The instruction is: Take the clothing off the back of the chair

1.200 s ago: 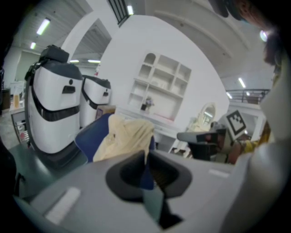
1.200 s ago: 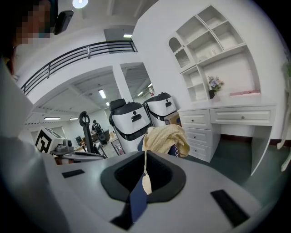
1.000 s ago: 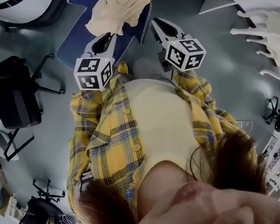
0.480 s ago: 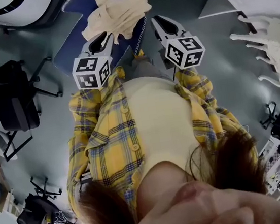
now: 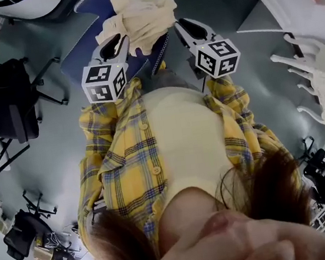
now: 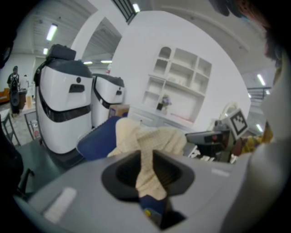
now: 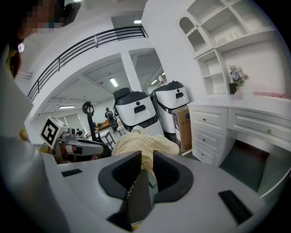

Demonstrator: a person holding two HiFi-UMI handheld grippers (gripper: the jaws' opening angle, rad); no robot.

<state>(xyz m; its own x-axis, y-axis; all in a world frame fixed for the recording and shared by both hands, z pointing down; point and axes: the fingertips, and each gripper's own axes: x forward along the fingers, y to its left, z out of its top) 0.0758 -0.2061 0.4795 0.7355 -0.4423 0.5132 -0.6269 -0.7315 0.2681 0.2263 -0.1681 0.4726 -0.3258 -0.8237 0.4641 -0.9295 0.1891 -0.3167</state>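
A cream piece of clothing lies bunched over the top of a blue chair. My left gripper meets its lower left edge. In the left gripper view a taut strip of the clothing runs between the jaws, which have just been opening a little and still press on it. My right gripper is at the cloth's right edge. In the right gripper view the clothing fills the narrow slit between the jaws, which have just eased apart slightly.
Black office chairs stand on the grey floor to the left, and a white slatted chair to the right. Beyond the blue chair are white machines, a white shelf unit, white drawers and a cardboard box.
Both grippers have moved sideways together, and the clothing has stayed at their tips. The clothing now lies lower in the head view, and the left marker cube has moved a little left.
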